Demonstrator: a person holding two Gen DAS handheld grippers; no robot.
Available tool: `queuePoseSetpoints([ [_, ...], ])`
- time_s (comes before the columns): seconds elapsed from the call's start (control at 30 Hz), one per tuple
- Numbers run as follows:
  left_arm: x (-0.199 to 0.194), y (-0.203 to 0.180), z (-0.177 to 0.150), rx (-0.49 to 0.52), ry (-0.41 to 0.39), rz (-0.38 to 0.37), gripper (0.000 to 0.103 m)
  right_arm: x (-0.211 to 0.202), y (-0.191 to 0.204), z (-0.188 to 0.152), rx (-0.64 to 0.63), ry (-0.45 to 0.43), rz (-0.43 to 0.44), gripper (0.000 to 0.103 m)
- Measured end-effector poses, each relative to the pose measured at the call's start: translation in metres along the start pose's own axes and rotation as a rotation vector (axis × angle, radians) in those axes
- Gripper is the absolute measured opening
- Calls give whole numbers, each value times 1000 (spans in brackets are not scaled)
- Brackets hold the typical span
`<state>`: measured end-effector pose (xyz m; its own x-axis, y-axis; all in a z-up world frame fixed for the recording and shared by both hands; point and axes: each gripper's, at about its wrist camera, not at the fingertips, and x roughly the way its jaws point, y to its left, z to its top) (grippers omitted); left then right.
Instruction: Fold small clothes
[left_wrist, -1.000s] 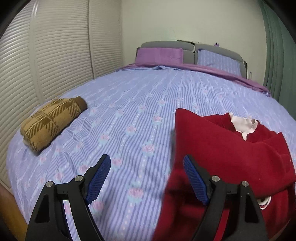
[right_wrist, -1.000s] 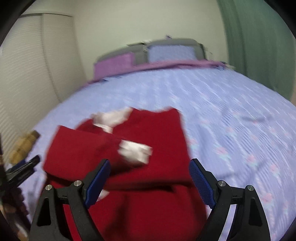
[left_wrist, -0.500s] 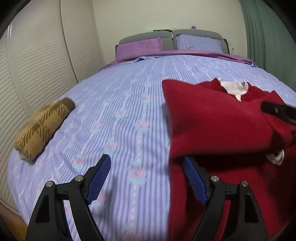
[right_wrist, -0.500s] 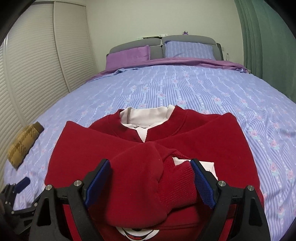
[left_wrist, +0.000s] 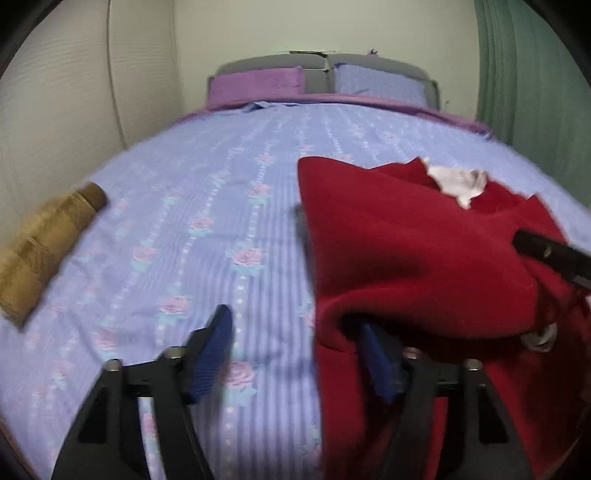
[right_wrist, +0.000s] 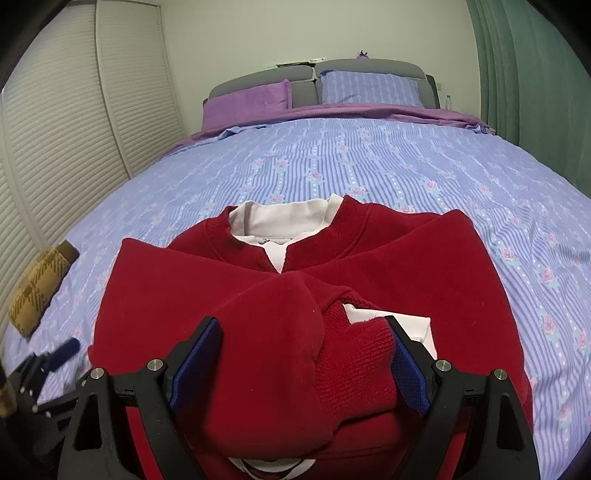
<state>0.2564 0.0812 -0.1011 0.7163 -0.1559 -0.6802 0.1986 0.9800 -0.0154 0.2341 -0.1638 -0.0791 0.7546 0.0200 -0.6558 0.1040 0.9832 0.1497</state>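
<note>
A small red sweater (right_wrist: 388, 266) with a white collar (right_wrist: 280, 221) lies on the bed, both sleeves folded across its front. It also shows in the left wrist view (left_wrist: 406, 251). My right gripper (right_wrist: 301, 363) is open, its jaws either side of the crossed sleeve cuffs. My left gripper (left_wrist: 299, 350) is open at the sweater's left edge; its right finger (left_wrist: 378, 360) is tucked under the red fabric, its left finger over the sheet. The left gripper also shows in the right wrist view (right_wrist: 55, 356).
The bed has a blue striped floral sheet (right_wrist: 388, 158). A folded brown plaid garment (left_wrist: 44, 247) lies at the bed's left edge, also in the right wrist view (right_wrist: 37, 288). Purple and blue pillows (right_wrist: 251, 101) at the headboard. Slatted doors left, green curtain right.
The left gripper has moved forward and right, so its right finger now sits under the sweater's left edge. The right gripper has settled over the crossed sleeves. Both stay open.
</note>
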Motion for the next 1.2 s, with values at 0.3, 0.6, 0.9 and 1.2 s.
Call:
queuePoseSetpoints([
  [0.3,-14,4,-11,-67,-45,-100,12,7,9,-3,-37,32,-54,87],
  [0.6,-14,15,-33,-196,-80,-41,9,14,15,-7,-59,36,-56,88],
  [0.9,-16,15,-25,-166,-48,-36,15,13,14,-10,-62,32,-35,88],
  [1.2,-40,-1,-6,2,-26,-46,36,10,9,-6,-12,24,-19,88],
])
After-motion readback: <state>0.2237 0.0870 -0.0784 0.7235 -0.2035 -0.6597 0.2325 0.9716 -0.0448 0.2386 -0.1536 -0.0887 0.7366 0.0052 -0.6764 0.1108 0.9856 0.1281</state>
